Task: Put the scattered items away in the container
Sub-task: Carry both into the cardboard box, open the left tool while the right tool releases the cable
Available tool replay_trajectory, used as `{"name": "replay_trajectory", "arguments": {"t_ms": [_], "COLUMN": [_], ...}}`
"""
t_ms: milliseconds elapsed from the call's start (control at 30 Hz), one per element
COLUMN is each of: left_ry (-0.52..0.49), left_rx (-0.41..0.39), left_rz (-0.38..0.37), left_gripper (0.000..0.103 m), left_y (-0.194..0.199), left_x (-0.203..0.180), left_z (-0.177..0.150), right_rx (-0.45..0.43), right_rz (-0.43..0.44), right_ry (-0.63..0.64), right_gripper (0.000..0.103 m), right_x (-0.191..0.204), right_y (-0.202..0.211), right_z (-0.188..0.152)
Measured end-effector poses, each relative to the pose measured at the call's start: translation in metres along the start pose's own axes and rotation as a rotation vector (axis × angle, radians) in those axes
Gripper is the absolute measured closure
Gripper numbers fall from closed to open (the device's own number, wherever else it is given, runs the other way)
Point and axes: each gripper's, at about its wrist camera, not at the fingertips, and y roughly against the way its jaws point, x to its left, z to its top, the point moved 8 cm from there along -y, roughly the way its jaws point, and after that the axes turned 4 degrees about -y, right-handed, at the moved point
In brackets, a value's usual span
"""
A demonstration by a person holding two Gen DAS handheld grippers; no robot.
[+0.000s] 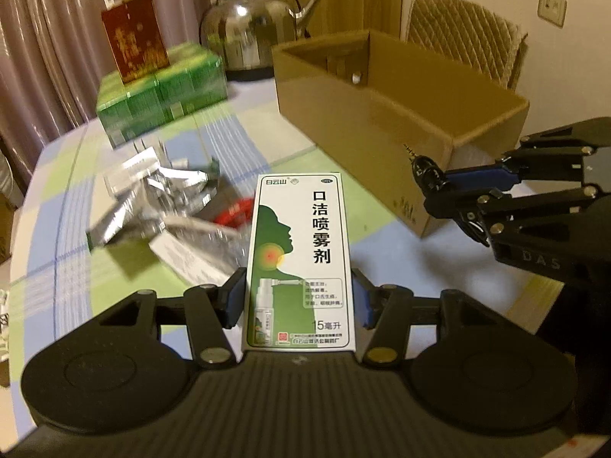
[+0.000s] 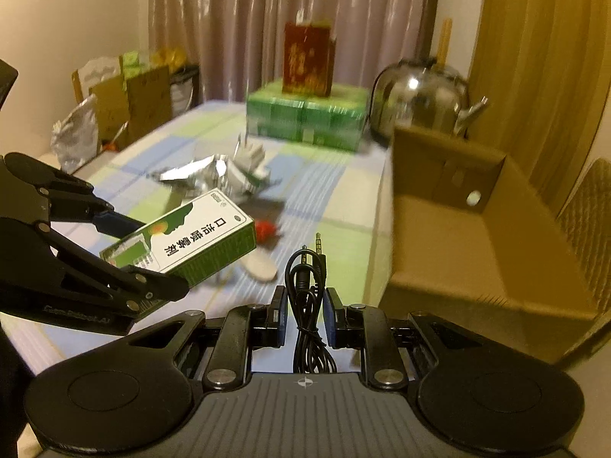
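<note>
My left gripper [image 1: 298,301] is shut on a white and green spray box [image 1: 299,263] and holds it above the table; the box also shows in the right wrist view [image 2: 191,244]. My right gripper [image 2: 305,316] is shut on a coiled black audio cable [image 2: 307,290]; its plugs stick up past the fingers. The right gripper also shows in the left wrist view [image 1: 435,191], beside the open cardboard box [image 1: 401,122], which shows in the right wrist view [image 2: 458,236] too. Silver foil packets [image 1: 160,187] and a small red item [image 1: 236,210] lie scattered on the checked tablecloth.
A green carton [image 1: 160,91] with a dark red box [image 1: 133,38] on top stands at the back of the table, next to a steel kettle [image 1: 252,26]. A chair [image 1: 466,38] stands behind the cardboard box. Bags and cartons [image 2: 126,103] sit beyond the table's far left edge.
</note>
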Motion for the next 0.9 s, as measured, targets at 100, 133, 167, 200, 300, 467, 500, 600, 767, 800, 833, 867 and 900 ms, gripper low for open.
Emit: {"name": "replay_trajectory", "arguments": {"t_ms": [100, 133, 167, 200, 300, 467, 500, 600, 767, 800, 833, 867, 900], "left_ry": [-0.004, -0.005, -0.007, -0.008, -0.008, -0.008, -0.009, -0.011, -0.014, -0.015, -0.015, -0.014, -0.012], "left_rx": [-0.03, -0.04, -0.05, -0.061, -0.09, -0.128, -0.135, -0.148, -0.147, -0.145, -0.143, -0.14, -0.136], "left_rz": [0.003, 0.001, -0.002, -0.006, -0.026, -0.067, -0.077, -0.103, -0.149, -0.155, -0.161, -0.164, -0.165], "left_gripper": [0.053, 0.053, 0.053, 0.053, 0.053, 0.053, 0.053, 0.053, 0.053, 0.053, 0.053, 0.053, 0.053], "left_y": [0.007, 0.009, 0.01, 0.011, 0.01, 0.005, 0.002, -0.008, -0.034, -0.039, -0.044, -0.049, -0.054], "left_x": [-0.002, -0.004, -0.007, -0.009, -0.02, -0.043, -0.049, -0.066, -0.093, -0.096, -0.1, -0.103, -0.105], "left_z": [0.018, 0.024, 0.032, 0.038, 0.062, 0.098, 0.106, 0.127, 0.153, 0.157, 0.161, 0.162, 0.164], "right_rx": [-0.043, -0.057, -0.071, -0.083, -0.116, -0.15, -0.15, -0.144, -0.136, -0.134, -0.132, -0.131, -0.129], "right_rz": [-0.021, -0.029, -0.039, -0.047, -0.082, -0.147, -0.16, -0.194, -0.226, -0.228, -0.229, -0.231, -0.233], "right_ry": [-0.008, -0.009, -0.013, -0.019, -0.035, -0.078, -0.086, -0.114, -0.154, -0.161, -0.166, -0.17, -0.175], "right_gripper": [0.087, 0.087, 0.087, 0.087, 0.087, 0.087, 0.087, 0.087, 0.087, 0.087, 0.087, 0.087, 0.087], "right_x": [-0.009, -0.012, -0.017, -0.022, -0.04, -0.085, -0.095, -0.125, -0.164, -0.17, -0.175, -0.179, -0.183], "right_y": [0.011, 0.015, 0.018, 0.021, 0.031, 0.035, 0.034, 0.029, 0.023, 0.021, 0.021, 0.021, 0.02], "right_z": [0.017, 0.022, 0.028, 0.033, 0.05, 0.071, 0.073, 0.074, 0.068, 0.067, 0.066, 0.063, 0.062]}}
